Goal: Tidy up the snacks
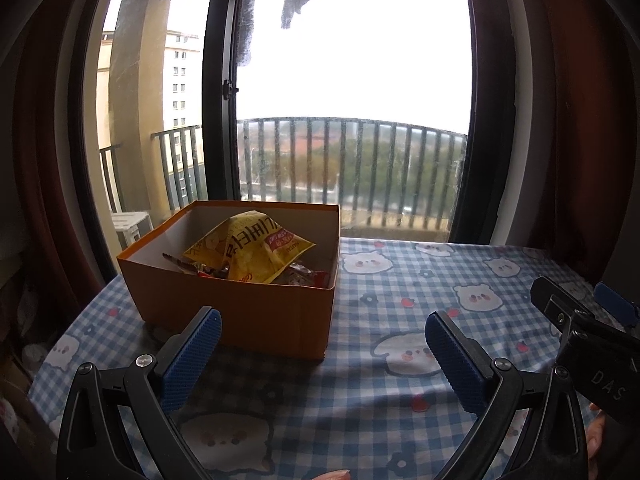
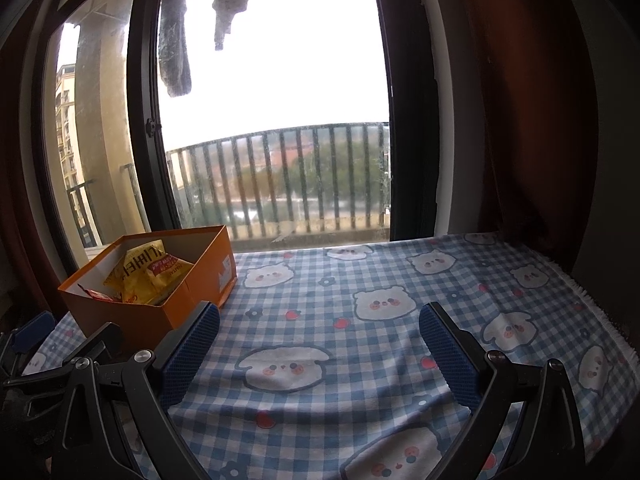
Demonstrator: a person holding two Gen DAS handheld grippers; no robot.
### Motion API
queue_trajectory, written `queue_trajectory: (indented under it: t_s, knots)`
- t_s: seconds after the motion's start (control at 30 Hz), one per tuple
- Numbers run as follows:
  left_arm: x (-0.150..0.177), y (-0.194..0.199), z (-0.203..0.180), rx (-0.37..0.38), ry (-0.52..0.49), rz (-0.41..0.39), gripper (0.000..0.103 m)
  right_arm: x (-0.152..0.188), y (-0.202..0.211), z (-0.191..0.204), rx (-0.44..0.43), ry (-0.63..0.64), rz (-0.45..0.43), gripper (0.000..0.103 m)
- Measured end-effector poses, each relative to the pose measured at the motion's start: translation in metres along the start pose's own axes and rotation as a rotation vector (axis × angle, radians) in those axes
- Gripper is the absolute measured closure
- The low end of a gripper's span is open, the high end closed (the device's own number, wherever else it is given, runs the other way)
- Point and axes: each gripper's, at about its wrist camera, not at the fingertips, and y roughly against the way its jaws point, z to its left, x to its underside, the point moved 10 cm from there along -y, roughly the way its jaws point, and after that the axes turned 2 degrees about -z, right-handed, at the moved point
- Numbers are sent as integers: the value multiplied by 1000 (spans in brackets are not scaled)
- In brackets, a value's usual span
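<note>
An open orange cardboard box [image 1: 240, 316] [image 2: 132, 318] stands on the blue checked tablecloth near the window. Inside it a yellow snack bag [image 1: 246, 250] [image 2: 148, 276] lies on top of several red-wrapped snacks [image 1: 304, 278]. My left gripper [image 1: 322, 332] is open and empty, hovering just in front of the box. My right gripper [image 2: 320, 322] is open too, with nothing between its fingers, over bare cloth to the right of the box. The right gripper's body [image 1: 576, 320] shows at the right edge of the left wrist view.
The tablecloth [image 2: 360, 280] with bear and flower prints covers the table up to the window sill. A dark window frame [image 1: 218, 92], a balcony railing and hanging laundry lie beyond. Red curtains [image 2: 520, 120] hang at both sides.
</note>
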Motion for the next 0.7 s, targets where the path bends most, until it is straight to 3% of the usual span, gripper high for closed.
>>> queue_trajectory:
  t_s: [0.7]
  knots:
    - [9,-9,-3,14,12,24,1,9,-7,-8,-13,-11,31,2]
